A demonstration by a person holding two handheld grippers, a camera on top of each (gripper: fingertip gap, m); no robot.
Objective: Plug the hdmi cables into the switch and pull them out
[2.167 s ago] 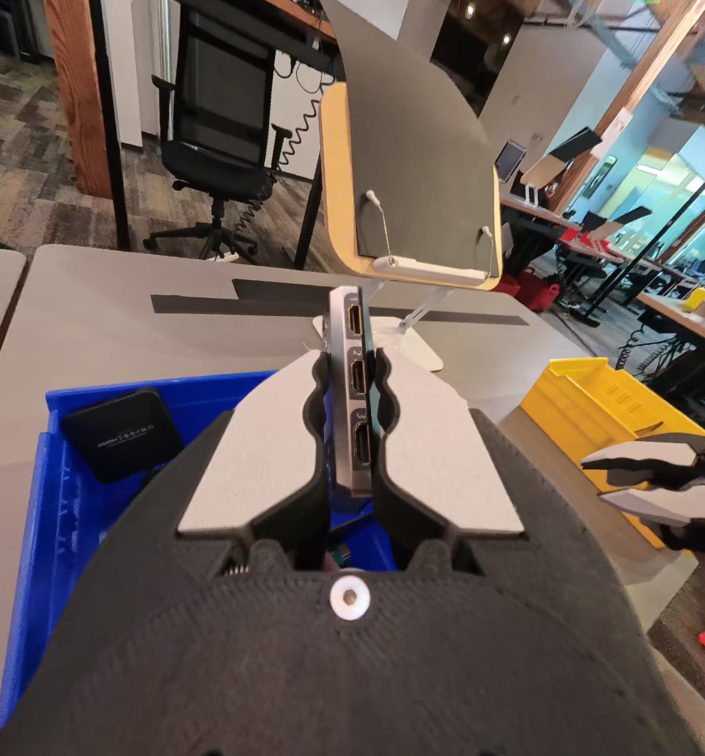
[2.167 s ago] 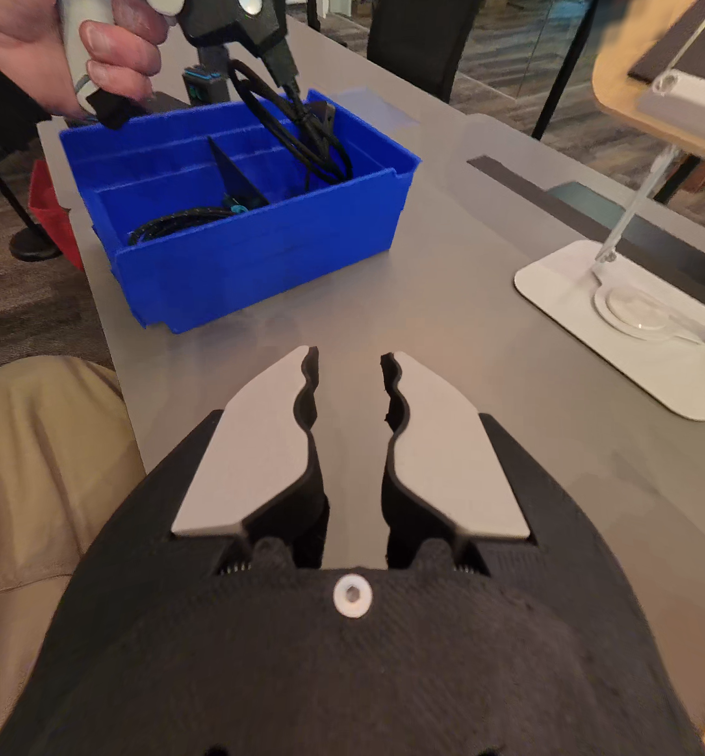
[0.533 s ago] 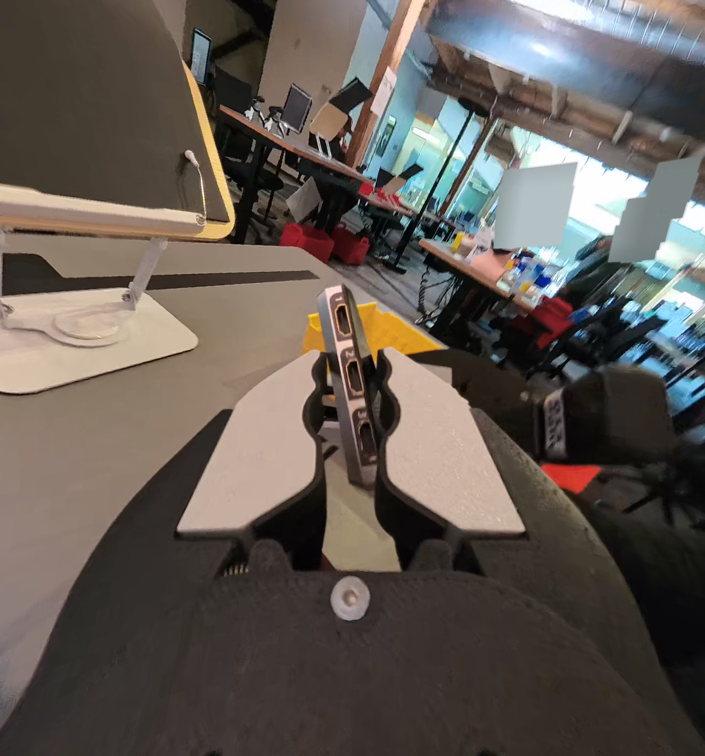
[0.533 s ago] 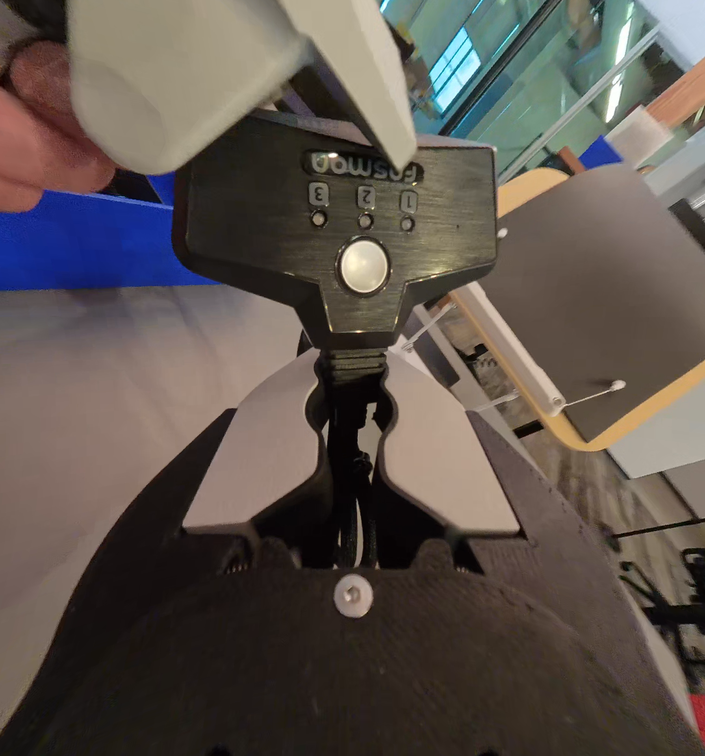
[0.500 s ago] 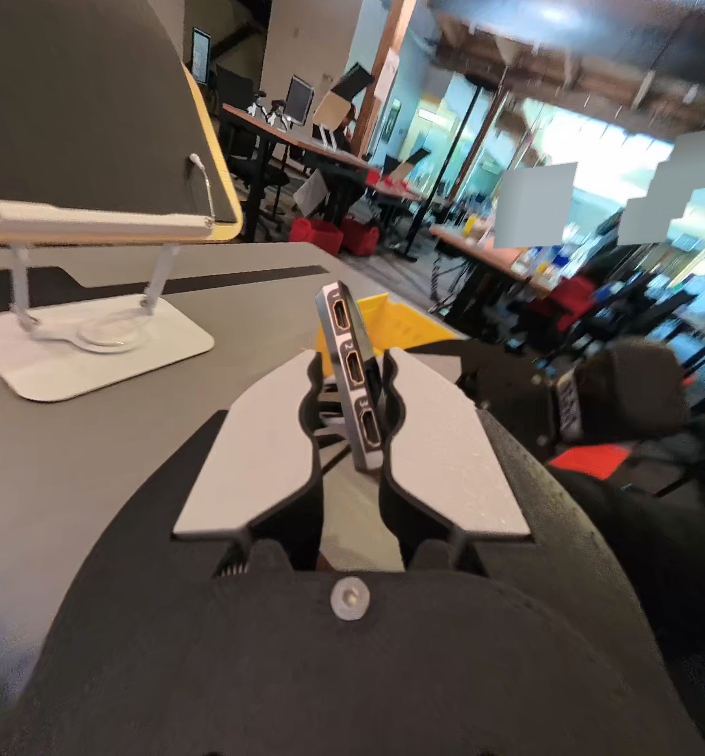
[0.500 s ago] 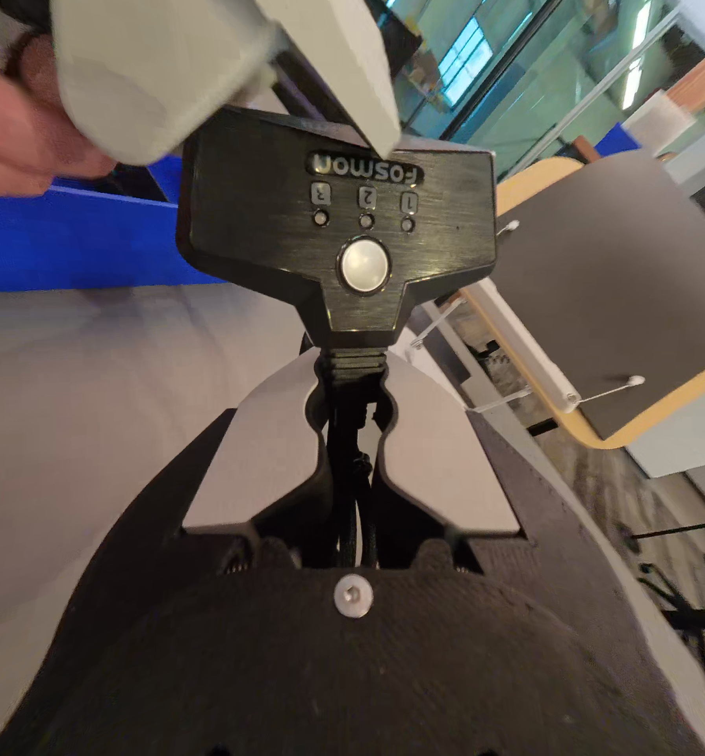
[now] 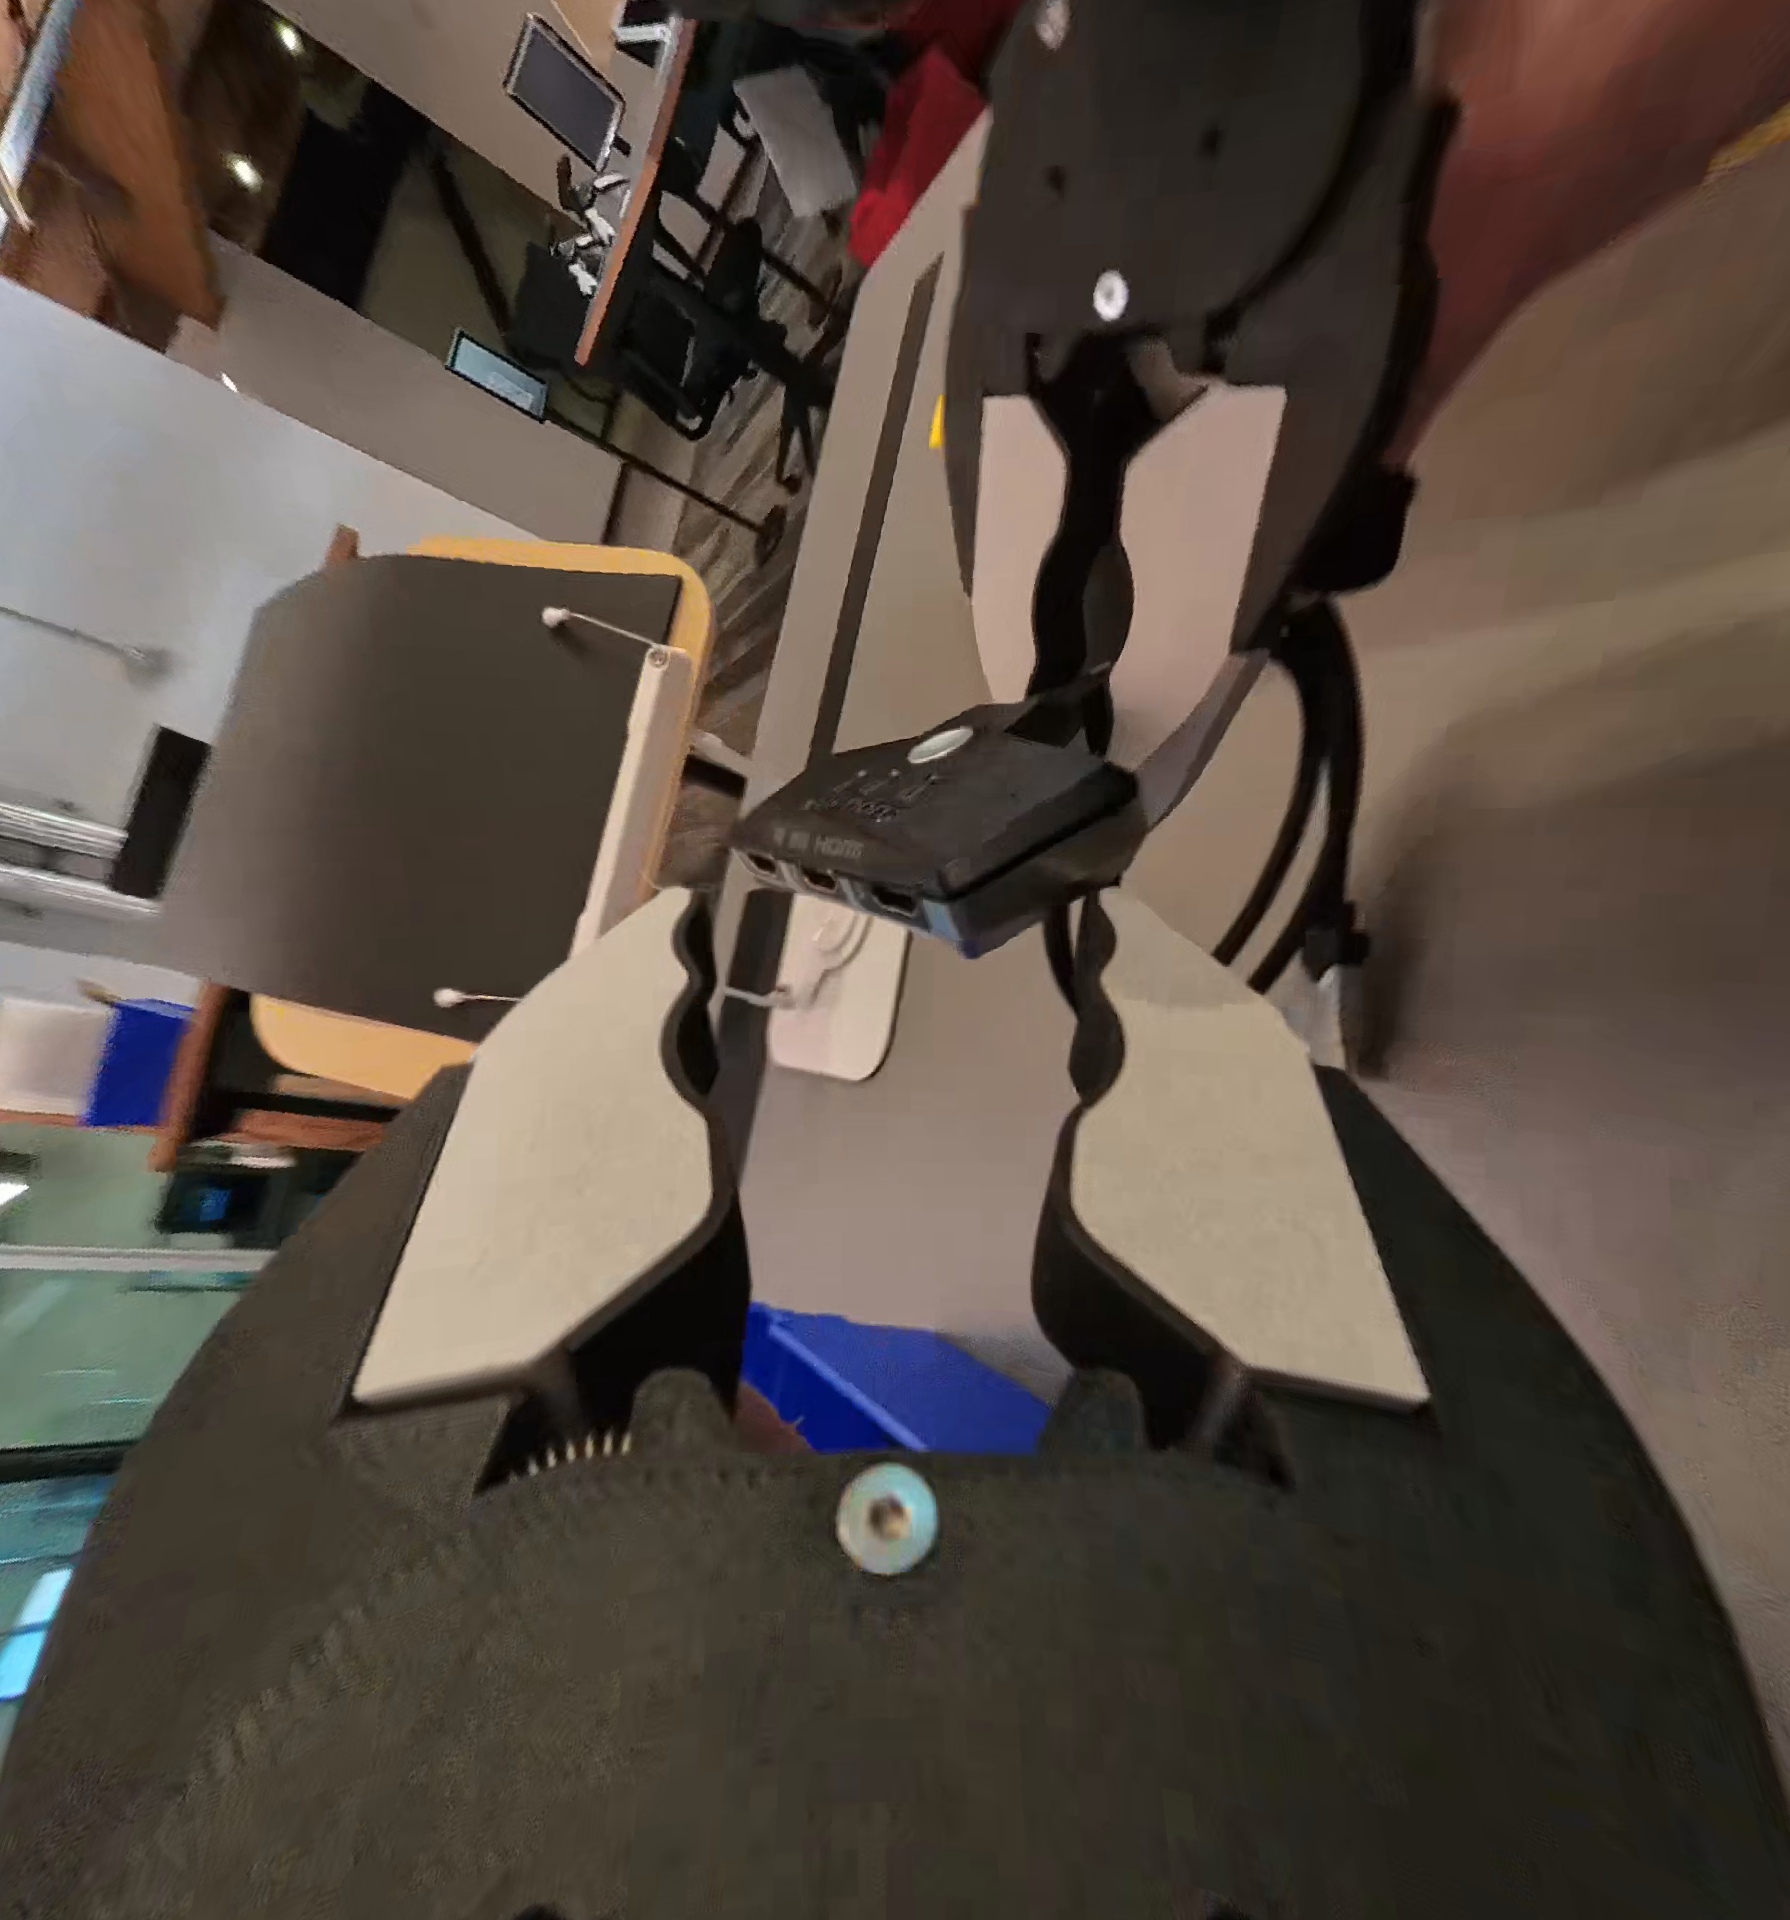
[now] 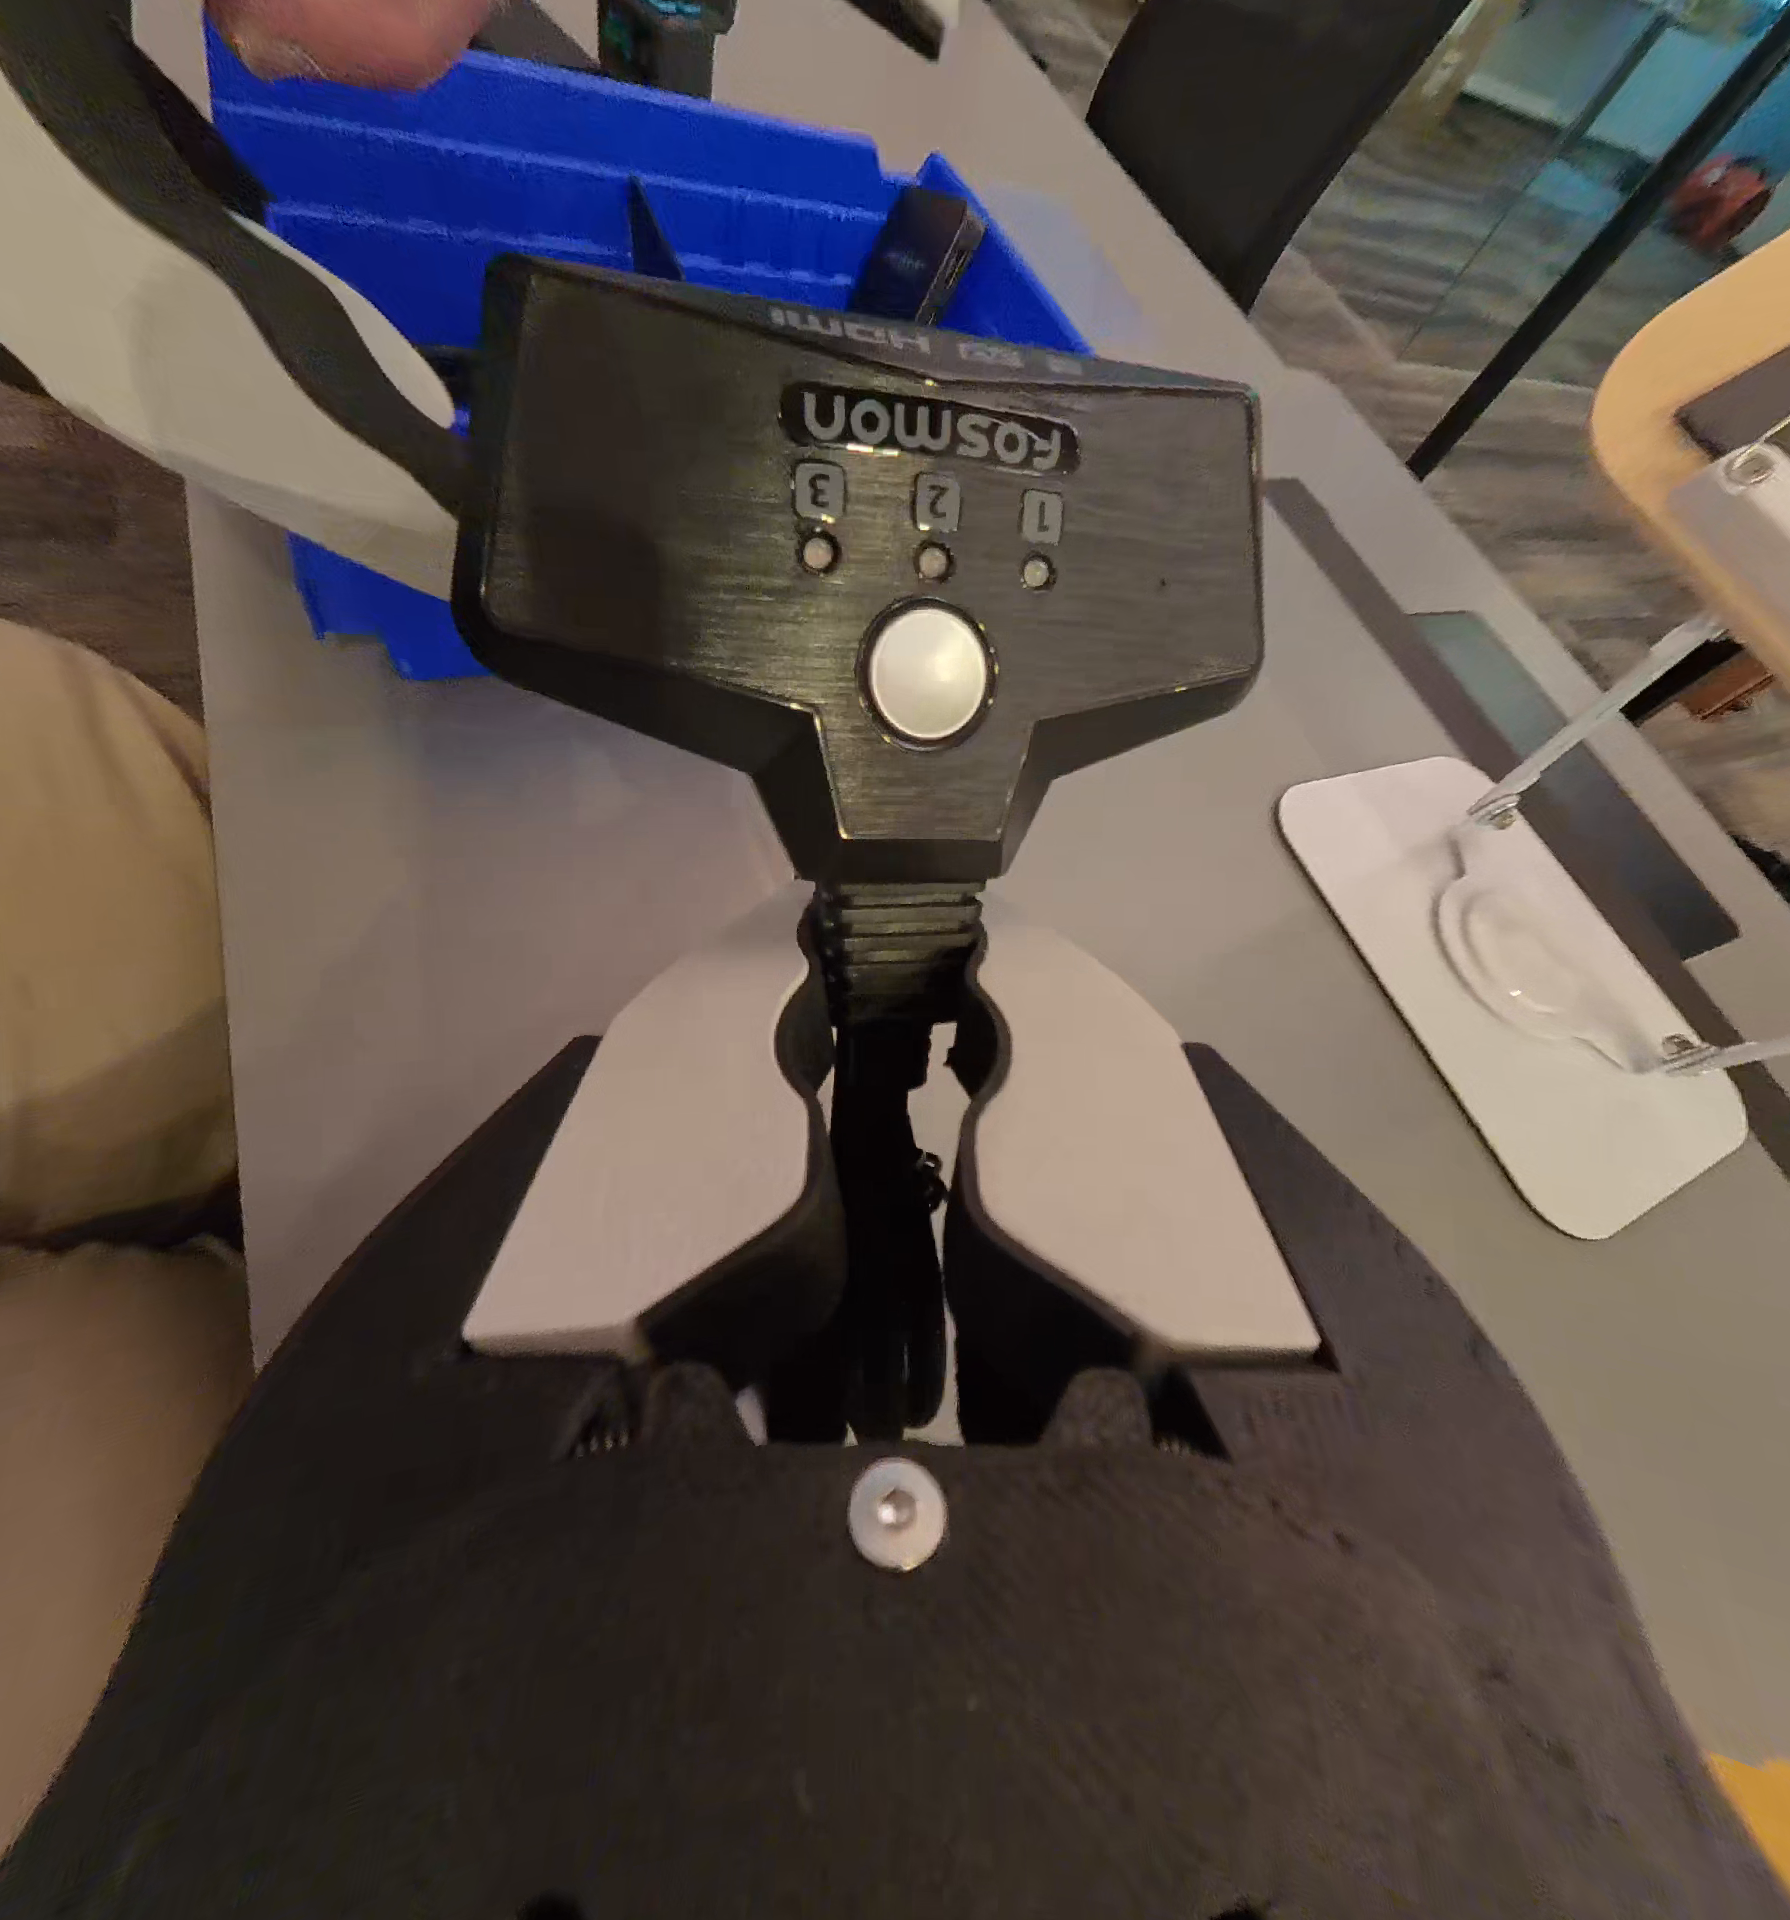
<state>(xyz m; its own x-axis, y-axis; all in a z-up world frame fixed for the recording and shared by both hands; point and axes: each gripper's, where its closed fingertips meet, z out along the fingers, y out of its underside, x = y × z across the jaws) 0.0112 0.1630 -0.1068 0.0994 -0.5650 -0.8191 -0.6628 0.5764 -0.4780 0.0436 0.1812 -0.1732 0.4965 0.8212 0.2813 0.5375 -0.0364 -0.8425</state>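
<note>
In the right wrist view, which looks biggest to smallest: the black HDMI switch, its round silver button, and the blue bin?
1. HDMI switch, though it sits nearest the camera.
2. Blue bin, partly hidden, so unsure.
3. Round silver button.

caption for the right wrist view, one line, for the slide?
Right claw shut on the cable neck of the black HDMI switch, held above the grey table near the blue bin.

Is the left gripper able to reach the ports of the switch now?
Probably yes: the left gripper is open and empty, and the switch's ports face it with nothing between.
</note>
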